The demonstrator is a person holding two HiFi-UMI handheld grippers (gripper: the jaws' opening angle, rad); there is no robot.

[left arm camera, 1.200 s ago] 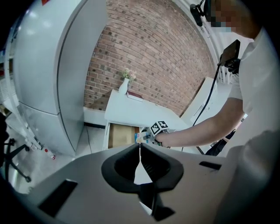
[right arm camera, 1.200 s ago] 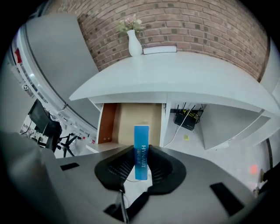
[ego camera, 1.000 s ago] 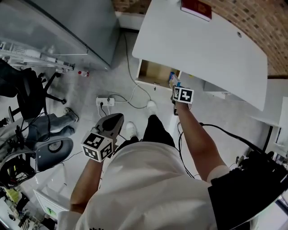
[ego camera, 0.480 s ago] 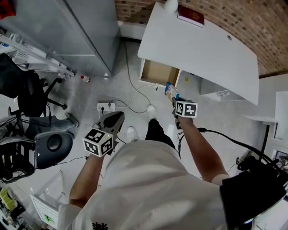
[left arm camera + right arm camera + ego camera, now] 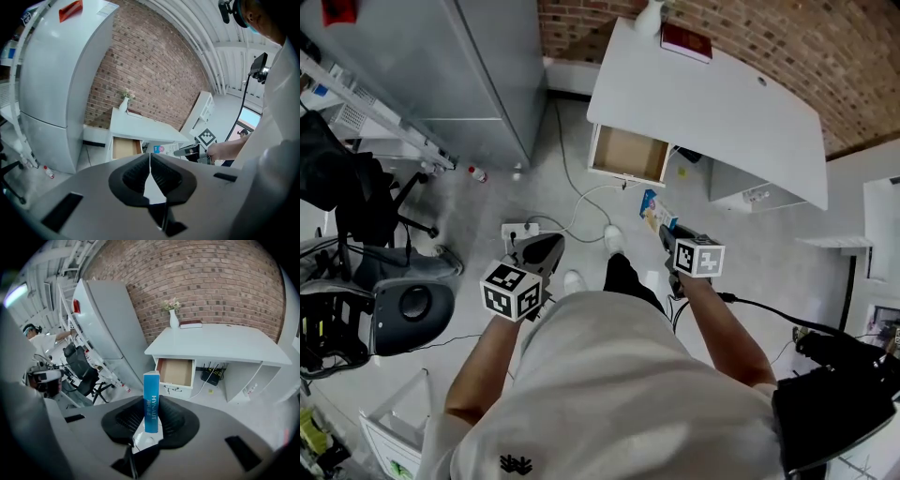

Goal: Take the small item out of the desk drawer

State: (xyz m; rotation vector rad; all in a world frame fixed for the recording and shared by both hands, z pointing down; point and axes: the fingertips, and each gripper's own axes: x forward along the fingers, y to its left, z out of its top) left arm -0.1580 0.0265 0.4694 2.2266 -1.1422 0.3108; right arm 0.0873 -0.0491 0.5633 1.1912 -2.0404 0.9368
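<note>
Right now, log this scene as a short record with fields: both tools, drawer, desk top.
Left tool: shut, empty
Right tool: shut on slim blue cardboard box, upright, clear of the drawer
Wooden-lined desk drawer: open, no item visible inside
White desk: red book and white vase of flowers at back edge

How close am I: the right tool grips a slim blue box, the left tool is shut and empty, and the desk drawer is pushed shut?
One slip: the drawer stands open under the white desk, as the right gripper view shows. The right tool does grip the blue box, and the left tool is shut and empty.
</note>
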